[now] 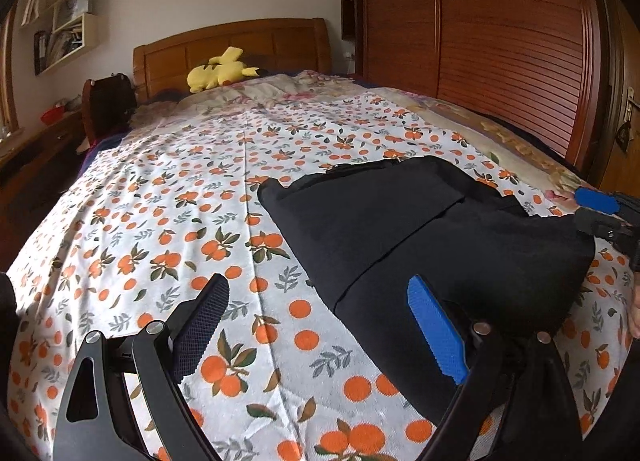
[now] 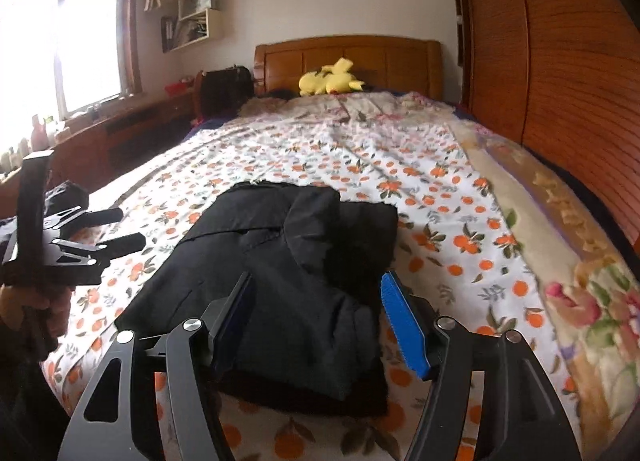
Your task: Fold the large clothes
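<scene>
Holding one gripper in each hand, you faced a bed covered by a white sheet (image 1: pixel 160 221) printed with oranges and leaves. The black garment (image 2: pixel 288 281) lay folded into a compact stack on that sheet, toward the foot of the bed and nearer its right side.

Your left gripper (image 1: pixel 316 325) had its jaws spread wide and held nothing. Its black fingertip pad (image 1: pixel 200 329) hovered over bare sheet to the left of the garment, while its blue fingertip pad (image 1: pixel 436 333) sat over the garment's near left part; whether that pad touched the cloth could not be determined.

Your right gripper (image 2: pixel 316 325) was also spread wide, with the near end of the folded garment lying between its fingers. Neither finger pinched the cloth. From the left wrist view, this gripper appeared at the far right edge, at the garment's right end. From the right wrist view, the left gripper appeared at the left edge, apart from the garment.

A yellow plush toy (image 1: pixel 218 71) lay at the head of the bed against the wooden headboard (image 2: pixel 348 57). A wooden wardrobe (image 1: pixel 500 41) stood along the right side of the bed, and a window (image 2: pixel 60 41) lit the left wall.
</scene>
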